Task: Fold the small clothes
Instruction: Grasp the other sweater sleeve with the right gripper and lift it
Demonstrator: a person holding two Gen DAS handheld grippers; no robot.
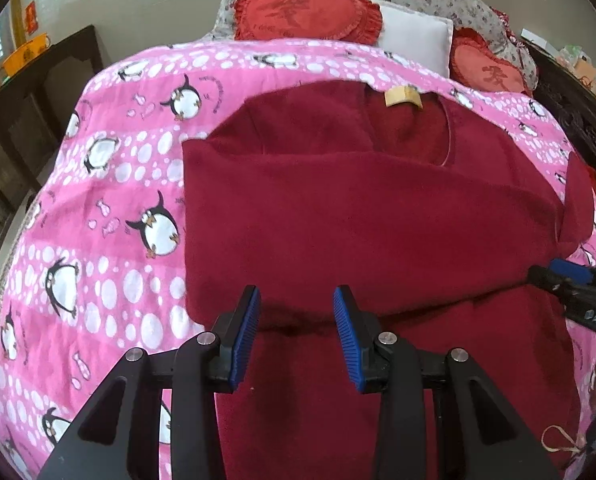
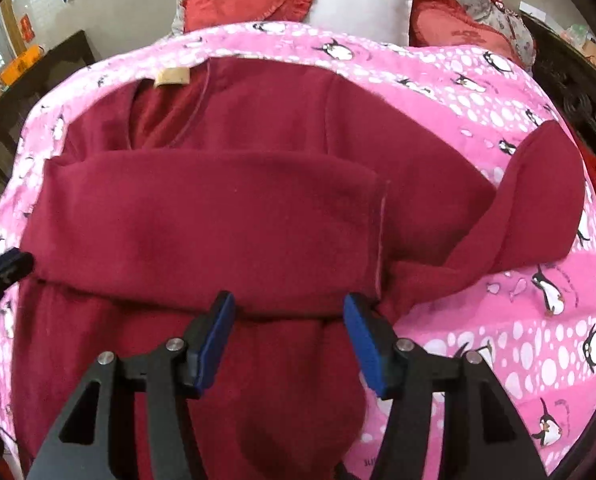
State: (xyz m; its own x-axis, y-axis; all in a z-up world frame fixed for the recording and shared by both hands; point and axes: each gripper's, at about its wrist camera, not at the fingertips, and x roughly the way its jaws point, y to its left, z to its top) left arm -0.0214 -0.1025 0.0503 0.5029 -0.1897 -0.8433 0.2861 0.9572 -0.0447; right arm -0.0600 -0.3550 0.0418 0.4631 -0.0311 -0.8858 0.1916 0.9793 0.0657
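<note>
A dark red fleece top [image 1: 358, 216] lies on a pink penguin-print quilt [image 1: 98, 208], its collar with a tan label [image 1: 403, 97] at the far end. One sleeve is folded across the body as a wide band [image 2: 202, 220]; the other sleeve [image 2: 538, 200] trails off to the right. My left gripper [image 1: 297, 300] is open, just above the near edge of the folded band. My right gripper [image 2: 289, 306] is open over the band's near edge, and shows at the right edge of the left wrist view [image 1: 566, 280]. Neither holds anything.
Two red heart cushions [image 1: 306, 12] and a white pillow [image 1: 414, 36] lie at the head of the bed against a floral cover. Dark wooden furniture [image 1: 26, 120] stands to the left, and a dark carved bed frame [image 1: 578, 120] to the right.
</note>
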